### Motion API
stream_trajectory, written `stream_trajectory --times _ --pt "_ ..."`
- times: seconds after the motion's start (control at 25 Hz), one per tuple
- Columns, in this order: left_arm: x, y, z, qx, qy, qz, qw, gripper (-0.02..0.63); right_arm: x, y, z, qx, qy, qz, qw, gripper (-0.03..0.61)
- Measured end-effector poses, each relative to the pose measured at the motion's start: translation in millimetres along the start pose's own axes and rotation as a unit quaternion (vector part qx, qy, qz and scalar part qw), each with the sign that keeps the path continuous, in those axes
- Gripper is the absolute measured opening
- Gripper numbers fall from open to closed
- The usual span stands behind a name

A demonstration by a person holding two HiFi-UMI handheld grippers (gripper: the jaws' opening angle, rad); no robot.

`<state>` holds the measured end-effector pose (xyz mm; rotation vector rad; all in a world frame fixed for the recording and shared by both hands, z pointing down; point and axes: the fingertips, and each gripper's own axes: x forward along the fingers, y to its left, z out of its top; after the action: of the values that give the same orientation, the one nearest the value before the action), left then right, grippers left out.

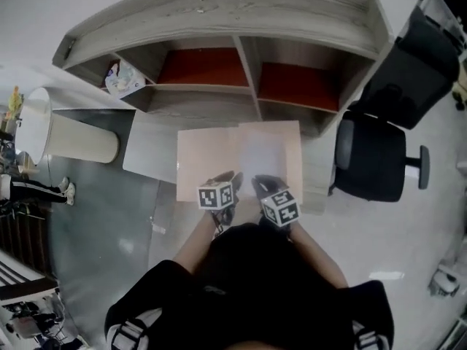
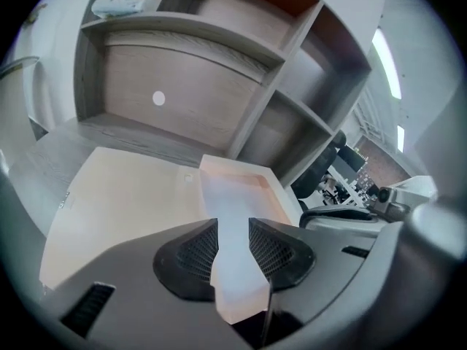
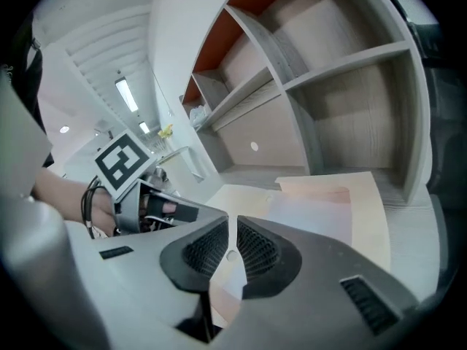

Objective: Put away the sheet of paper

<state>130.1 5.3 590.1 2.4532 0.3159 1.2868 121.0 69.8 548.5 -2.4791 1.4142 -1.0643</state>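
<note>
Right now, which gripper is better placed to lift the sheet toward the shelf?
Right. The right gripper has its jaws pinched on the near edge of the sheet of paper. The left gripper has its jaws apart around the sheet, not pressing. The shelf unit is straight ahead.

Side by side (both angled down), left tongs [image 2: 233, 246] gape wide, right tongs [image 3: 231, 250] pinch paper [image 3: 314, 214].

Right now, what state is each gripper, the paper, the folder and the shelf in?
sheet of paper: near edge gripped, the rest lying on the folder.
right gripper: shut on the sheet of paper.
left gripper: open, sheet edge between its jaws, not pressed.
folder: lying open.
shelf: open-fronted, no doors.
</note>
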Motion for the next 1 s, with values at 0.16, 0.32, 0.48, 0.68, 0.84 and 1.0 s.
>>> stream_trajectory --times 0.16,0.32,0.48,0.68,0.84,1.0 --pt "-38 5 -7 -0.008 -0.048 0.001 0.9988 0.131 -2 24 12 -0.027 -0.025 -0.010 0.999 0.037" --pt "-74 8 -18 0.000 -0.100 0.022 0.9947 0.058 -6 45 23 -0.043 -0.050 -0.016 0.998 0.023" --pt "-118 13 -21 0.036 -0.160 0.062 0.9845 0.044 -15 73 38 -0.068 -0.079 -0.019 0.994 0.018" --pt "-178 7 -30 0.051 -0.238 0.093 0.9654 0.044 -37 116 40 -0.108 -0.101 -0.031 0.989 0.018" --pt "-198 -7 -33 0.058 -0.269 0.097 0.9565 0.044 -61 136 37 -0.133 -0.110 -0.031 0.985 0.017" --pt "-202 -34 -36 0.094 -0.287 0.100 0.9482 0.044 -85 139 35 -0.156 -0.112 -0.033 0.981 0.017"
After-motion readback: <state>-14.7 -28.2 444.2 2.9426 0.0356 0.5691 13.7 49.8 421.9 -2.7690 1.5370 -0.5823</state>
